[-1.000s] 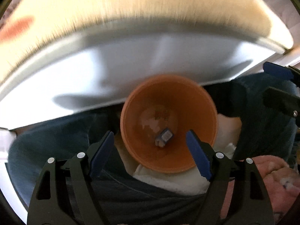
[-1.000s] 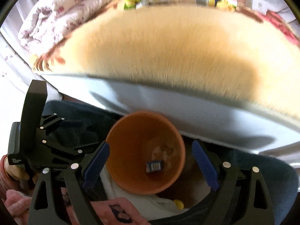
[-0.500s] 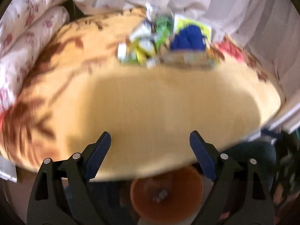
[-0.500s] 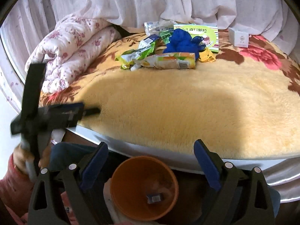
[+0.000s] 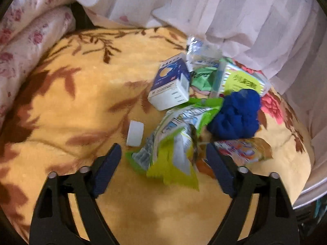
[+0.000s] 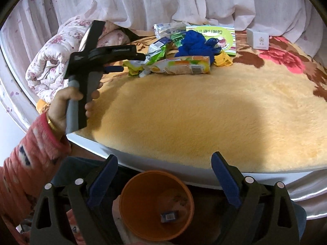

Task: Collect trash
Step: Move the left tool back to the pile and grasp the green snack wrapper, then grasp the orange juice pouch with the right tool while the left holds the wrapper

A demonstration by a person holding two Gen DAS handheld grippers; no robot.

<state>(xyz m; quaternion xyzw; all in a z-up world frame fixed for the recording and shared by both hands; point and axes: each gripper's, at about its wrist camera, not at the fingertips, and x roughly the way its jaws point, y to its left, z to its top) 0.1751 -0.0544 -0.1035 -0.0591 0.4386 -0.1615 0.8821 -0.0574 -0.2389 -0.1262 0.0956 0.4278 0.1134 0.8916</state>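
Left gripper (image 5: 163, 159), jaws wide apart and holding nothing, hovers over the green snack wrapper (image 5: 173, 143) in the trash pile on the yellow plush blanket (image 5: 71, 106), while the right gripper (image 6: 164, 169), likewise spread and empty, hangs above the orange bucket (image 6: 156, 206) containing a small blue packet (image 6: 169, 216)

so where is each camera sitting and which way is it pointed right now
Left wrist: on the left gripper, low over the yellow plush blanket, facing the crumpled green snack wrapper; both open blue-padded fingers show.
Right wrist: on the right gripper, back from the bed edge above the round orange plastic bin, facing across the bed; its fingers, the left hand and the left gripper show.
Shared: blanket, wrapper, crumpled blue cloth.
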